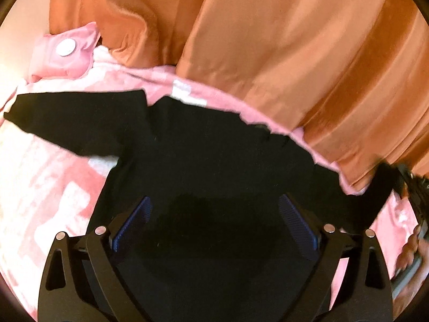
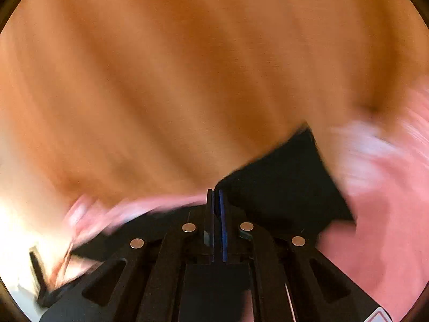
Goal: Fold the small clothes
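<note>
A small black long-sleeved top (image 1: 203, 161) lies spread on a pink and white blanket (image 1: 43, 182). Its left sleeve (image 1: 69, 118) stretches flat to the left. My left gripper (image 1: 215, 209) is open, its blue-padded fingers (image 1: 134, 220) hovering over the top's lower body. My right gripper (image 2: 217, 196) is shut on the right sleeve (image 2: 289, 177) of the black top and holds it lifted off the blanket; the view is blurred. In the left wrist view that sleeve end (image 1: 380, 187) rises at the far right.
An orange curtain (image 1: 268, 40) hangs right behind the blanket's far edge and fills the right wrist view (image 2: 187, 67). A pink pouch with a white round button (image 1: 67, 47) lies at the back left.
</note>
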